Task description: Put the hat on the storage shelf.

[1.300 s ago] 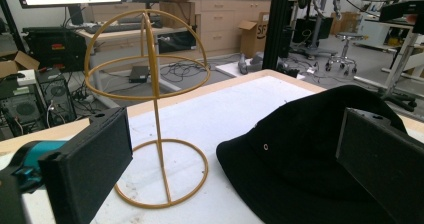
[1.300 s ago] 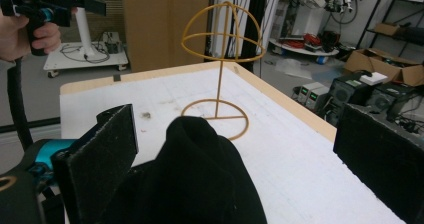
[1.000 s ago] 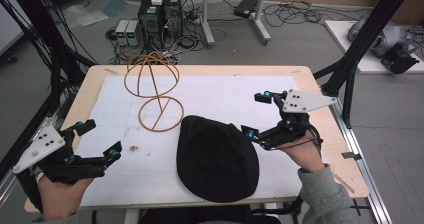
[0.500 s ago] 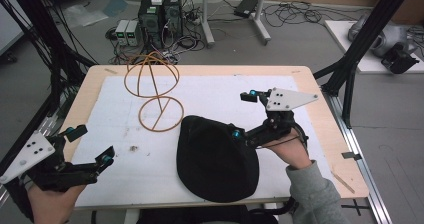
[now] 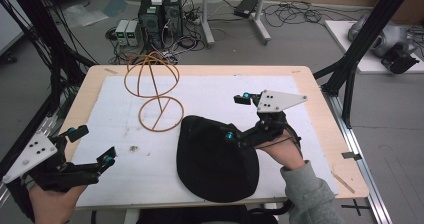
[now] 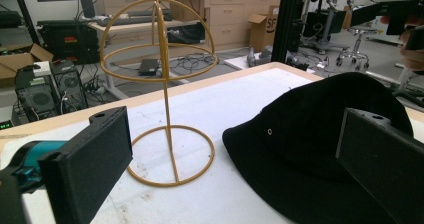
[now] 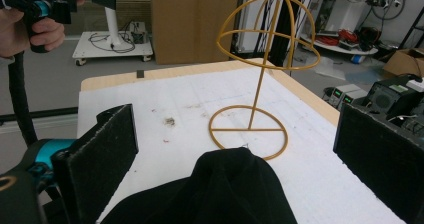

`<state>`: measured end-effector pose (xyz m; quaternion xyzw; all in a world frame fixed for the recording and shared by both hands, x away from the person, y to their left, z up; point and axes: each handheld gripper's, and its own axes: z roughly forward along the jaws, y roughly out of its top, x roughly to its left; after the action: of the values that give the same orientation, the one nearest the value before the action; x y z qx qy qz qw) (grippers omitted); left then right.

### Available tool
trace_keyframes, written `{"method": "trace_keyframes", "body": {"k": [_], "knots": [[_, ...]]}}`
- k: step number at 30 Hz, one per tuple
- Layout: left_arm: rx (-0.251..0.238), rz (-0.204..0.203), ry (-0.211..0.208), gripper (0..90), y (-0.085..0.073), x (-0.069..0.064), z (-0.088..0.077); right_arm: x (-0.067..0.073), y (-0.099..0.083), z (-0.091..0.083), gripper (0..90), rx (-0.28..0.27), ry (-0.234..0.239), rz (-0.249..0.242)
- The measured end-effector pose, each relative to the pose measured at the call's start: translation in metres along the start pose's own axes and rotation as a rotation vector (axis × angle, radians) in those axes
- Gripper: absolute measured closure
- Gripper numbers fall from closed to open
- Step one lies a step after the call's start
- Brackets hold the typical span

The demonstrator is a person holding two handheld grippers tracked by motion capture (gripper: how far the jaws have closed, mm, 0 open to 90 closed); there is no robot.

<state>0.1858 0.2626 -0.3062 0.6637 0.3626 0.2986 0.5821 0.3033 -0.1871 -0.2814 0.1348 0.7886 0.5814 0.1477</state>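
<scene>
Right tongs point(image 5: 239, 118) moved closer over black hat point(image 5: 215, 169), left tongs point(image 5: 95, 146) back

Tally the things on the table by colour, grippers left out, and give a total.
Black: 1, the hat
Yellow: 1, the wire hat stand
White: 1, the table mat
Total: 3
</scene>
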Motion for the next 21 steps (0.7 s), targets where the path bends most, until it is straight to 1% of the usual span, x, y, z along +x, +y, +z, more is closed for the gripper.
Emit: {"method": "trace_keyframes", "body": {"k": [2,7,9,13,15,16,19,21], "knots": [[-0.003,0.002,0.003,1.7,0.0,0.0,0.0,0.002,-0.004,0.004,3.1,-0.015,0.002,0.003],[-0.006,0.001,0.003,1.7,0.0,0.0,0.0,0.001,-0.014,0.01,3.2,0.002,0.001,0.023],[-0.004,0.0,0.003,1.7,0.0,0.0,0.0,0.002,-0.019,0.015,3.2,0.025,-0.003,0.033],[-0.001,0.0,0.003,1.7,0.0,0.0,0.001,0.005,-0.021,0.019,3.2,0.032,-0.012,0.026],[-0.005,0.004,0.006,1.7,0.0,0.0,0.0,0.008,-0.025,0.022,3.2,0.059,-0.021,0.019],[-0.008,0.003,0.007,1.7,0.0,0.0,0.0,0.008,-0.025,0.022,3.2,0.059,-0.021,0.019],[-0.012,0.0,0.01,1.7,0.0,0.001,-0.001,0.01,-0.029,0.026,3.2,0.088,-0.026,0.018],[-0.011,0.001,0.009,1.7,0.0,0.001,0.0,0.011,-0.03,0.027,3.2,0.091,-0.026,0.023]]}}
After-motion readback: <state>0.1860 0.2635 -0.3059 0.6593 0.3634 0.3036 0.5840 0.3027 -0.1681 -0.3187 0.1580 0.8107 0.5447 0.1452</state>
